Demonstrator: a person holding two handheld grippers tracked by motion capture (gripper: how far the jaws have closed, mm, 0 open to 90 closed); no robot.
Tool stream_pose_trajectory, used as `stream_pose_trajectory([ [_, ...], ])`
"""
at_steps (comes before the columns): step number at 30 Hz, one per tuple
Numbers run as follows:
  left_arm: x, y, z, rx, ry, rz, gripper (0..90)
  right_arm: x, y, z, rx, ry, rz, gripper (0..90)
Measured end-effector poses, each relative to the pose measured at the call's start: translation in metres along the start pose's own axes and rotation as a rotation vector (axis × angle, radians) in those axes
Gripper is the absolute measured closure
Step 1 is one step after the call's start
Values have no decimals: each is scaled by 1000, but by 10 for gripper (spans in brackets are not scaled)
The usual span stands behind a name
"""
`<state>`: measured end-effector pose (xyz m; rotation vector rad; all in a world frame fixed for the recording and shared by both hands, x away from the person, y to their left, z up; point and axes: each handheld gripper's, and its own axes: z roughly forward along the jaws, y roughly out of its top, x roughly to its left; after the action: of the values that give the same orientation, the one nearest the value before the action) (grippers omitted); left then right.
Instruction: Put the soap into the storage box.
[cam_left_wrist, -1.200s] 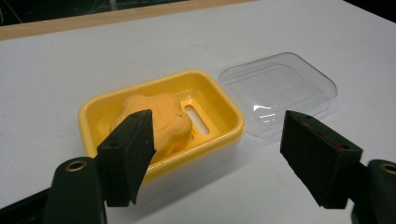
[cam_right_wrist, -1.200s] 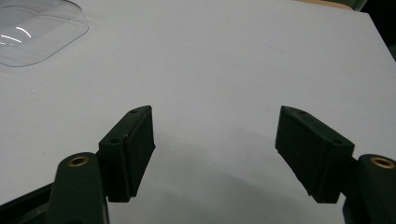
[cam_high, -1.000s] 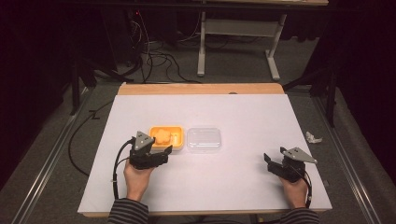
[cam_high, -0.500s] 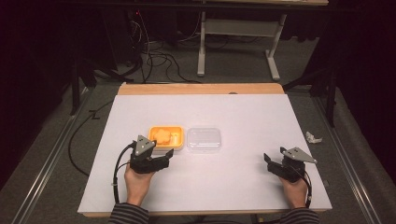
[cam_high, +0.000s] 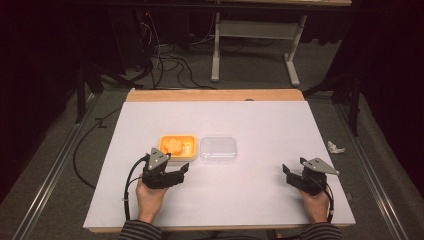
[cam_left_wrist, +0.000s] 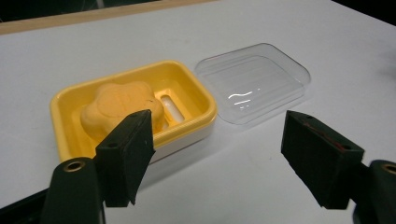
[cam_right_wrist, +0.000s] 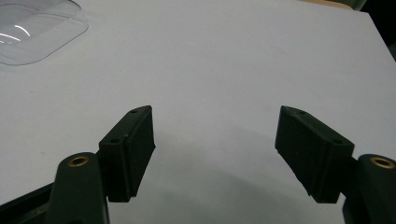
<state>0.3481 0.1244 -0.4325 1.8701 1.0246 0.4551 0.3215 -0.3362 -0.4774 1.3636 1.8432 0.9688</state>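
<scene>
Your left tongs (cam_high: 181, 170) stand with jaws wide apart and nothing between them, low over the table (cam_high: 260, 120) just in front of the yellow dish (cam_high: 177, 148); in the left gripper view (cam_left_wrist: 219, 140) one jaw crosses the dish's near wall, though you cannot tell whether it touches. The dish holds a flower-shaped orange soap (cam_left_wrist: 122, 105), lying toward one end, with a slot in the dish floor beside it. Touching or just beside the dish lies the clear lid (cam_left_wrist: 254, 81), flat on the table; in the high view it sits to the dish's right (cam_high: 219, 149). Your right tongs (cam_high: 289, 172) also gape with nothing held, well apart from dish and lid, near the table's front right; in the right gripper view (cam_right_wrist: 215, 133) bare table lies between the jaws and a corner of the lid (cam_right_wrist: 37, 28) shows far off. No brand, label or writing can be read on the dish, soap or lid. The table is white with a wooden strip (cam_high: 215, 95) along its far edge. Beyond it the room is dark, with grey floor, loose cables (cam_high: 165, 60) and a grey stand (cam_high: 255, 45); a crumpled white scrap (cam_high: 335, 147) lies on the floor to the right.
</scene>
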Motion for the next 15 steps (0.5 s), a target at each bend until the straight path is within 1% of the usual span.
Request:
stream_pose_trajectory([
  [1,0,-1,0,1,-9,-3,256,0,0,0,0,0,0,288],
  [5,-3,-2,2,15,-15,7,255,0,0,0,-1,0,-2,288],
  [9,-5,-2,2,8,-18,7,254,0,0,0,0,0,-1,288],
  [15,-6,-3,3,15,-22,13,254,0,0,0,-1,0,-2,288],
])
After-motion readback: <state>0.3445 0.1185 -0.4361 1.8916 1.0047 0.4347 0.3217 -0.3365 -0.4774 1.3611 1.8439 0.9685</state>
